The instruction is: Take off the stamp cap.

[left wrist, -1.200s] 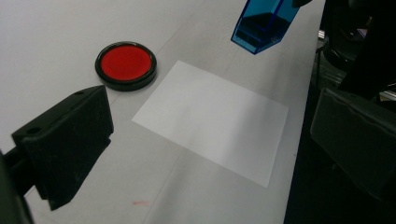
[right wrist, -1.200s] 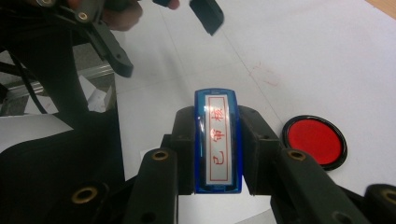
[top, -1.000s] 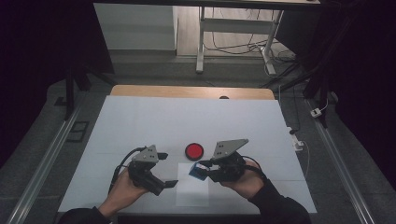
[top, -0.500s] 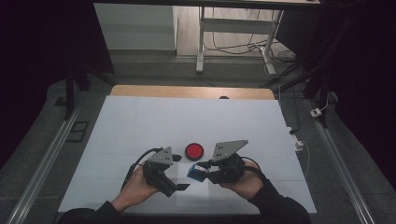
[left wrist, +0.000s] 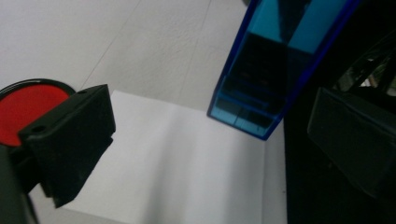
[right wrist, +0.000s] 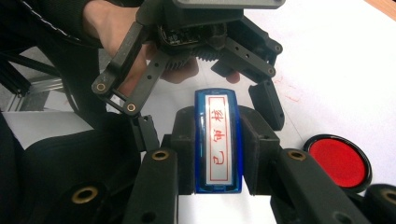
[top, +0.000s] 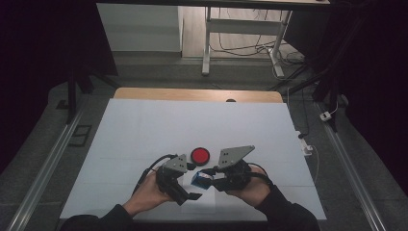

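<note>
Blue stamp (right wrist: 217,140) clamped in right gripper (right wrist: 217,154) above paper (left wrist: 187,172); left gripper (left wrist: 205,140) open; stamping not yet done.

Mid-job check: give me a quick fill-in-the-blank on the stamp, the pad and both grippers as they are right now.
1. The right gripper is shut on a ____ stamp.
2. The round ink pad is ____ in colour.
3. The left gripper has its jaws ____.
4. The stamp hangs over a white ____.

Missing words: blue; red; open; sheet

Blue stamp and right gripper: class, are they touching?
Touching. The right gripper view shows the right gripper shut on the blue stamp, a black pad pressed against each long side with no gap.
</note>
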A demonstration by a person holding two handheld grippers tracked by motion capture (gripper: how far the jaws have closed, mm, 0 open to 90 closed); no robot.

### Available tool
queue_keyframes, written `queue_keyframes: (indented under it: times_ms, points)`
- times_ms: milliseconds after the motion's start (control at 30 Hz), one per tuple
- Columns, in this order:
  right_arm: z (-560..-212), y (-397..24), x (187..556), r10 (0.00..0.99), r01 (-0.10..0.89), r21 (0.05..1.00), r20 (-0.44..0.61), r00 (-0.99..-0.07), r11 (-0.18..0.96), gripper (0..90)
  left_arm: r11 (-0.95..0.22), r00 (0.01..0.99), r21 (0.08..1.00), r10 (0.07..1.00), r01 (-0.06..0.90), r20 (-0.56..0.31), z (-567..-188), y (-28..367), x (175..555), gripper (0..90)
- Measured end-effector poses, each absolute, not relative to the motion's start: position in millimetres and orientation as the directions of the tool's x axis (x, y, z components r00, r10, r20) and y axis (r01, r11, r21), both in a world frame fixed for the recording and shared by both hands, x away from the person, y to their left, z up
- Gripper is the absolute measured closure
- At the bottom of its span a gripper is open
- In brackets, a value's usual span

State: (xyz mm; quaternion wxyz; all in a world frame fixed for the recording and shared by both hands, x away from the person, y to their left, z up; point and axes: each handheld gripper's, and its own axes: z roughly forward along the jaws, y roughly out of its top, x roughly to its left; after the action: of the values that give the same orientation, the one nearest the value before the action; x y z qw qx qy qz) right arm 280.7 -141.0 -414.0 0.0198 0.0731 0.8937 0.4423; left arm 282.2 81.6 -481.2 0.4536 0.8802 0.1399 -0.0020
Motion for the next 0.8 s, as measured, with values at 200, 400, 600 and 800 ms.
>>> queue_keyframes:
  times_ms: [200,400,600,800]
  points:
    - [-414,-141,280,0.14,0.108,0.795,0.029,-0.99,0.597,69.8,-0.536,0.98,0.826,0.18,0.174,-0.089,-476,88,278,29.8]
    - [-413,-141,279,0.122,0.093,0.802,0.025,-0.992,0.59,69.9,-0.543,0.989,0.828,0.117,0.139,-0.09,-478,90,277,51.5]
    - [-412,-142,279,0.099,0.086,0.807,0.035,-0.995,0.584,69.8,-0.526,0.99,0.84,0.097,0.134,-0.098,-478,91,276,61.2]
    - [-411,-143,278,0.08,0.076,0.815,0.036,-0.996,0.574,69.8,-0.505,0.989,0.85,0.082,0.149,-0.125,-478,93,277,64.1]
